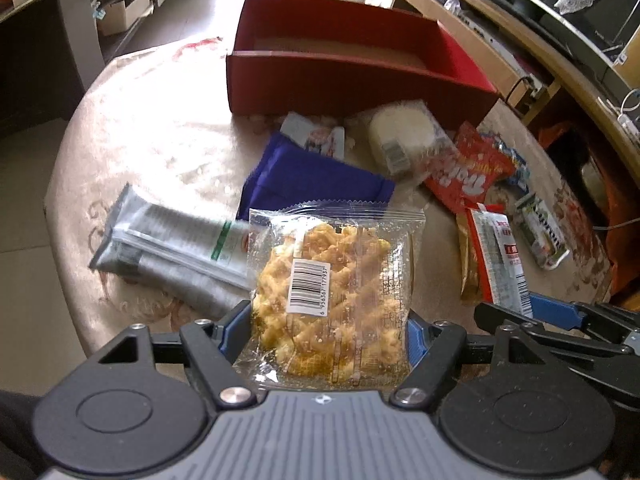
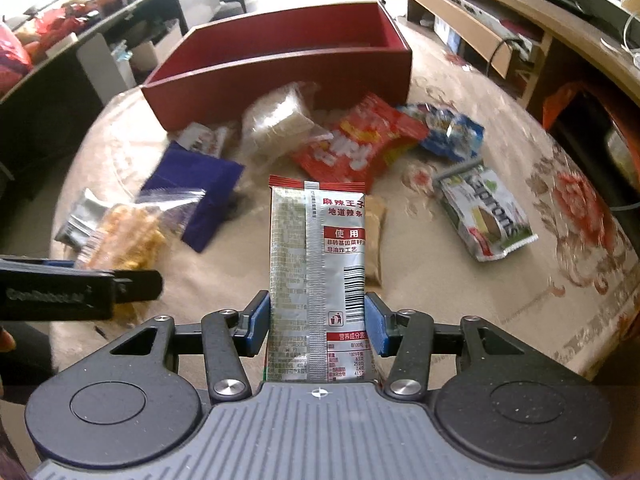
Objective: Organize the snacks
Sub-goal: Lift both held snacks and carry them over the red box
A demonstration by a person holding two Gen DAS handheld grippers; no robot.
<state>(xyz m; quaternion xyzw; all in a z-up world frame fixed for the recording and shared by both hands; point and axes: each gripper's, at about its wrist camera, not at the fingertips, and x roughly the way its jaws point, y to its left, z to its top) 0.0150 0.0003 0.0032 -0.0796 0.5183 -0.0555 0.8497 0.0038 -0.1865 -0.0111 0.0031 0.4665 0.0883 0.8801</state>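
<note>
My left gripper (image 1: 330,330) is shut on a clear packet of yellow twisted crackers (image 1: 332,280), held above the table. My right gripper (image 2: 316,320) is shut on a silver and red spicy-strip packet (image 2: 318,264), also lifted. Each packet stands up between blue pads. The red open box (image 1: 340,76) sits at the far side of the table, seen too as the red box (image 2: 280,68) in the right wrist view. The right gripper's fingers (image 1: 560,312) show at the left view's right edge, the left gripper's finger (image 2: 80,284) at the right view's left edge.
Loose snacks lie before the box: a purple packet (image 1: 312,178), a grey foil packet (image 1: 172,248), a white wrapped cake (image 1: 400,136), a red bag (image 2: 356,140), a blue bag (image 2: 452,128) and a green-white packet (image 2: 488,216). The round table (image 2: 520,300) drops off close by; shelves stand beyond.
</note>
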